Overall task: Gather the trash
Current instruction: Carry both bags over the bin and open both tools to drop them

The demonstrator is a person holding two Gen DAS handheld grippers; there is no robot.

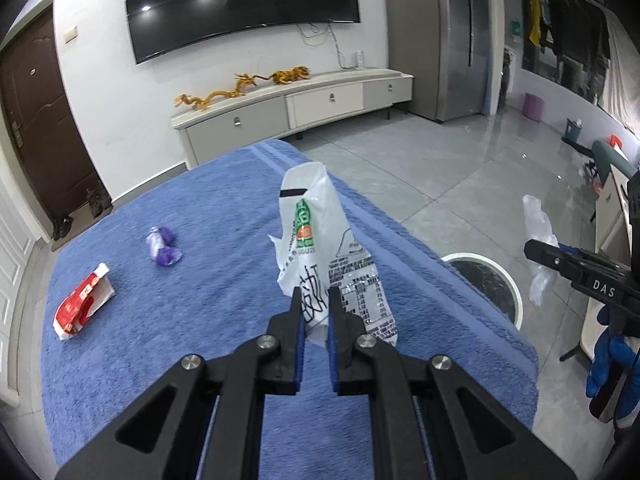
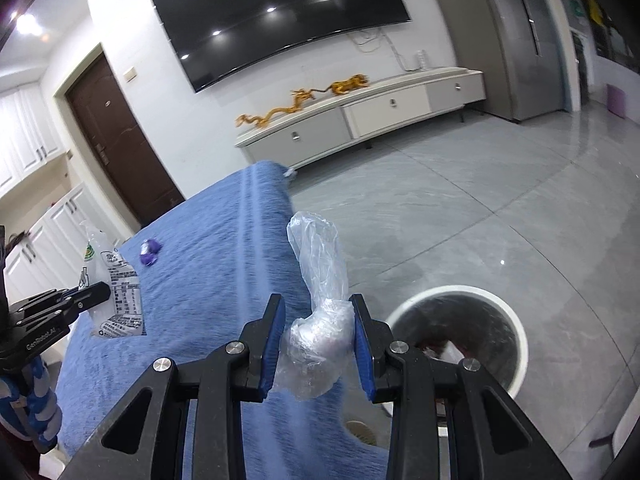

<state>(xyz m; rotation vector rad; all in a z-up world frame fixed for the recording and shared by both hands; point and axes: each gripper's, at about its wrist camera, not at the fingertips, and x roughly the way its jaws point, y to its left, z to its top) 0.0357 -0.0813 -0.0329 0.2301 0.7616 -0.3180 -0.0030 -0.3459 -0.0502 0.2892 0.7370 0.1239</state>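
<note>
On the blue terry towel (image 1: 224, 216), far from the white round waste bin (image 2: 516, 320), lie a red-and-white packet (image 1: 82, 306) and a crumpled purple wrapper (image 1: 163, 246). The left gripper (image 1: 316, 300) pinches a white printed plastic wrapper (image 1: 316, 236), its lower edge hidden between the pads. The right gripper (image 2: 318, 320) clasps a clear crumpled plastic bag (image 2: 316, 320) beside the bin, whose contents are blurred.

Both of the 2 wrist cameras sit close behind their fingers, angled down across the blue towel (image 1: 192, 280) toward the far TV wall (image 2: 280, 4). They share the towel, the white bin (image 2: 516, 320) at its right and the cabinet (image 1: 288, 108).
</note>
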